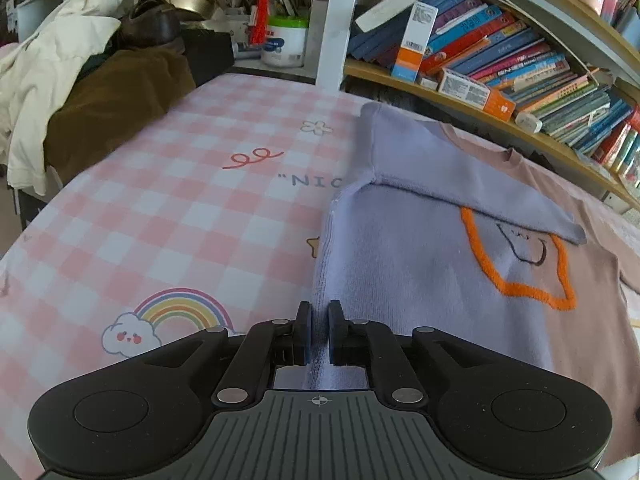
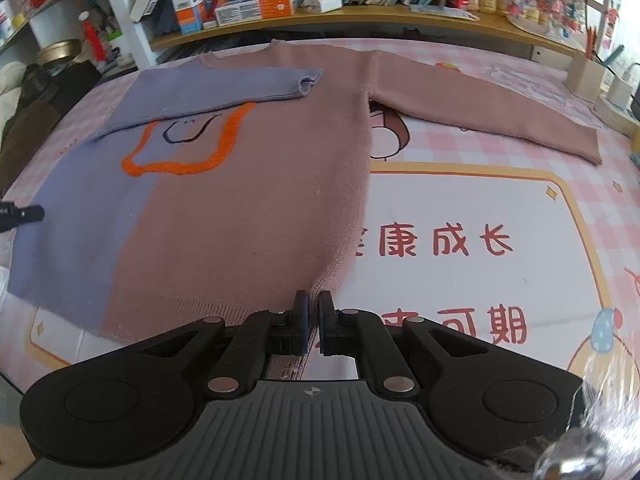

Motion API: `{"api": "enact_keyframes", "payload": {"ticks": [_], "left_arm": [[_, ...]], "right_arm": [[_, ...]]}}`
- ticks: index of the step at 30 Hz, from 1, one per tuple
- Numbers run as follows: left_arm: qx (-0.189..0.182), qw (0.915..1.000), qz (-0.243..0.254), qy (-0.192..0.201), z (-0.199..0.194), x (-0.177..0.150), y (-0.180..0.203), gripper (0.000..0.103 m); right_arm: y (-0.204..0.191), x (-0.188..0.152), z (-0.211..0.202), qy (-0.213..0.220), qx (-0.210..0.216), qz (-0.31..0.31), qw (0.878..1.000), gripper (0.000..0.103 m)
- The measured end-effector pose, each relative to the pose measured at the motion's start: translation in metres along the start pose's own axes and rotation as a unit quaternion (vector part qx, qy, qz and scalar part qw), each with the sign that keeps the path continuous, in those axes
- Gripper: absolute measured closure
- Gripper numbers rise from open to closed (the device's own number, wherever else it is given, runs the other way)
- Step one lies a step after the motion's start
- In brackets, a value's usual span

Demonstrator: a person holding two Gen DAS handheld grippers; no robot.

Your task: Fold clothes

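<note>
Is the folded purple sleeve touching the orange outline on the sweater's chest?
Touching. In the right wrist view the purple sleeve lies flat across the chest, its lower edge covering the top of the orange outline. The left wrist view shows the same overlap.

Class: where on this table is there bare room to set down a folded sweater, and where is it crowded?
Free: checked cloth left of the sweater, and the cloth below the outstretched brown sleeve. Crowded: clothes pile at the far left corner.

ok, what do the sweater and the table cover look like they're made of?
Sweater: looks like soft matte knit, probably wool or acrylic; ribbed hem rows show, and the orange outline is fuzzy raised yarn. Table cover: seems a smooth printed sheet, possibly vinyl or coated cloth; it lies flat with a faint sheen, but I can't confirm which.
</note>
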State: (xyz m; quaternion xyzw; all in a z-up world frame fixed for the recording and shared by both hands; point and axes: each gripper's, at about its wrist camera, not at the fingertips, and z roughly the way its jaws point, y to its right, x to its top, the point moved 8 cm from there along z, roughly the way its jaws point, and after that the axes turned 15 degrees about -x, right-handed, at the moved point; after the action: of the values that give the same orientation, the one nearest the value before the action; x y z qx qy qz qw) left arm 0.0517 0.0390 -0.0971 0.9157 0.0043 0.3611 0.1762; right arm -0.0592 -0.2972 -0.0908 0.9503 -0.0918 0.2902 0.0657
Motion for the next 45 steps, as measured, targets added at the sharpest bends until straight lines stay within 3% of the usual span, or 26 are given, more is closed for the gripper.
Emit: {"api": "enact_keyframes", "payload": {"ticks": [2, 4, 6, 9, 11, 15, 20, 27, 36, 45], "left_arm": [[-0.001, 1.0000, 0.002, -0.004, -0.002, -0.001, 0.001, 0.088], [-0.002, 0.9999, 0.011, 0.000, -0.009, -0.002, 0.007, 0.083], [-0.003, 0.9998, 0.020, 0.005, -0.016, -0.004, 0.014, 0.082], [-0.005, 0.9993, 0.034, 0.013, -0.026, -0.006, 0.023, 0.064], [-0.006, 0.9989, 0.044, 0.018, -0.033, -0.007, 0.030, 0.043], [-0.039, 0.9951, 0.088, 0.022, -0.044, -0.016, 0.055, 0.032], [-0.075, 0.9862, 0.146, 0.023, -0.053, -0.027, 0.080, 0.023], [-0.096, 0.9850, 0.143, 0.012, -0.052, -0.036, 0.080, 0.022], [-0.089, 0.9854, 0.144, 0.015, -0.049, -0.033, 0.084, 0.016], [-0.053, 0.9897, 0.133, 0.008, -0.035, -0.040, 0.110, 0.015]], "right_arm": [[0.002, 0.000, -0.003, 0.002, -0.007, 0.009, 1.000, 0.097], [0.004, 0.000, -0.007, 0.009, -0.018, 0.018, 1.000, 0.089], [0.007, 0.001, -0.012, 0.018, -0.027, 0.029, 0.999, 0.065], [0.010, 0.000, -0.022, 0.029, -0.042, 0.047, 0.998, 0.049], [0.011, -0.002, -0.028, 0.035, -0.058, 0.052, 0.996, 0.043], [0.009, -0.008, -0.039, 0.041, -0.082, 0.063, 0.994, 0.034], [0.001, -0.020, -0.054, 0.050, -0.110, 0.066, 0.990, 0.028], [0.001, -0.036, -0.067, 0.045, -0.135, 0.075, 0.987, 0.024], [0.010, -0.034, -0.069, 0.051, -0.141, 0.087, 0.985, 0.021], [0.046, -0.025, -0.046, 0.046, -0.123, 0.085, 0.988, 0.021]]}}
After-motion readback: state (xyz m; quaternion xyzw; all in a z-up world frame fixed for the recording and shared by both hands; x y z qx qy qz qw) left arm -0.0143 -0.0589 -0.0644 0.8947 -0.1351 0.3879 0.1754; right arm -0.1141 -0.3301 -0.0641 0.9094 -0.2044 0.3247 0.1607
